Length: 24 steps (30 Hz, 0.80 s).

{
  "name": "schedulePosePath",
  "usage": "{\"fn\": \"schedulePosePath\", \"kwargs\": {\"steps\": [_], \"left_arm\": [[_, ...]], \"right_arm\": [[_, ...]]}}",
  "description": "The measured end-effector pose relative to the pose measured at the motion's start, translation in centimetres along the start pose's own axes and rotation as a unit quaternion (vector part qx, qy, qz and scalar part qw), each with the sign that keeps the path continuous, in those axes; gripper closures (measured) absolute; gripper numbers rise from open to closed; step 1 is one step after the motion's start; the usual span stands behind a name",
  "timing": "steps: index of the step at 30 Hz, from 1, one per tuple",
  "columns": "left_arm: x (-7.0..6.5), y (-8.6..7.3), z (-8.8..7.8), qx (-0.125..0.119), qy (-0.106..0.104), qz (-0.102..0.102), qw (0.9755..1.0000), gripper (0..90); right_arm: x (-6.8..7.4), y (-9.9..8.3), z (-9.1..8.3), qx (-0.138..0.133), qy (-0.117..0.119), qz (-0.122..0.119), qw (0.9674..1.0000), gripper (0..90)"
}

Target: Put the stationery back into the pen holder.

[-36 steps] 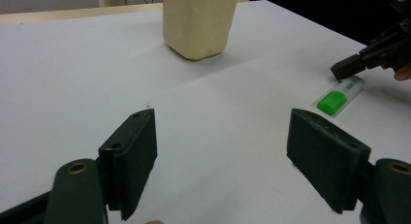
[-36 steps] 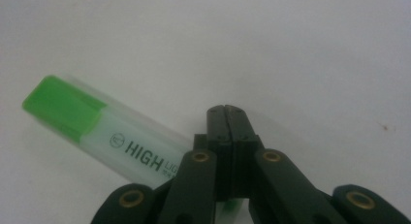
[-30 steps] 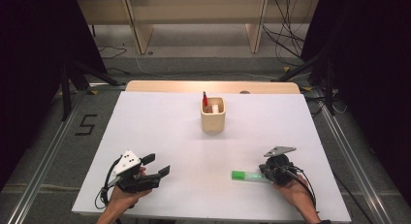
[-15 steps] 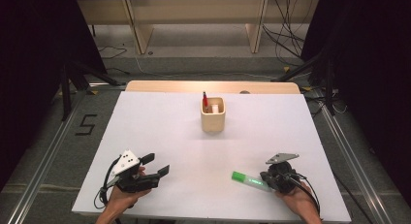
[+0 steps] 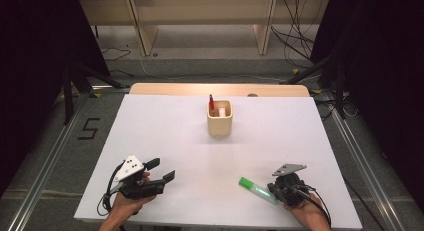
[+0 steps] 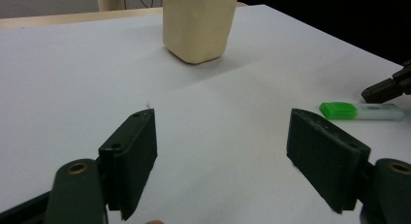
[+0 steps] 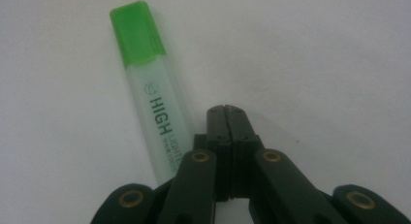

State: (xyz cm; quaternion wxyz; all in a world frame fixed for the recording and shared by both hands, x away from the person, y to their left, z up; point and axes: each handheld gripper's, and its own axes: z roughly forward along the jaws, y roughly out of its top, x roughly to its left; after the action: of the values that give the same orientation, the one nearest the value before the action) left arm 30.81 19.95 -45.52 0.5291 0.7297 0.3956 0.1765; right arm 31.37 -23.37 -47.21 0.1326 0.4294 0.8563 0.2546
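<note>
Green highlighter (image 7: 154, 93), barrel printed "HIGH LIGHTER" (smaller print unreadable), white table (image 7: 315, 54)

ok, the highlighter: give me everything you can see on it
The highlighter lies flat on the white table, near its front right. It has a translucent pale plastic body printed "HIGH LIGHTER" in dark letters and a bright green cap, which is on. The shut right tongs sit beside its rear end, not around it; whether they touch it is unclear.

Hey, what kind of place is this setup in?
Probably a lab recording bench: a white table ringed by dark curtains, loose cables on the floor, and a taped number five beside it.
</note>
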Motion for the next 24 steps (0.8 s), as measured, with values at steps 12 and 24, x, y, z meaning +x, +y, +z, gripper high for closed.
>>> {"fn": "schedulePosePath", "kwargs": {"steps": [12, 24], "left_arm": [[0.0, 0.1, 0.0, -0.002, 0.0, -0.002, 1.0, 25.8], [0.1, 0.1, 0.0, -0.002, 0.002, -0.002, 1.0, 25.7]], "right_arm": [[-0.1, 2.4, -1.8, -0.017, 0.045, -0.035, 0.9983, 42.1], [2.0, 4.1, 0.1, 0.058, 0.068, -0.091, 0.9918, 29.0]]}}
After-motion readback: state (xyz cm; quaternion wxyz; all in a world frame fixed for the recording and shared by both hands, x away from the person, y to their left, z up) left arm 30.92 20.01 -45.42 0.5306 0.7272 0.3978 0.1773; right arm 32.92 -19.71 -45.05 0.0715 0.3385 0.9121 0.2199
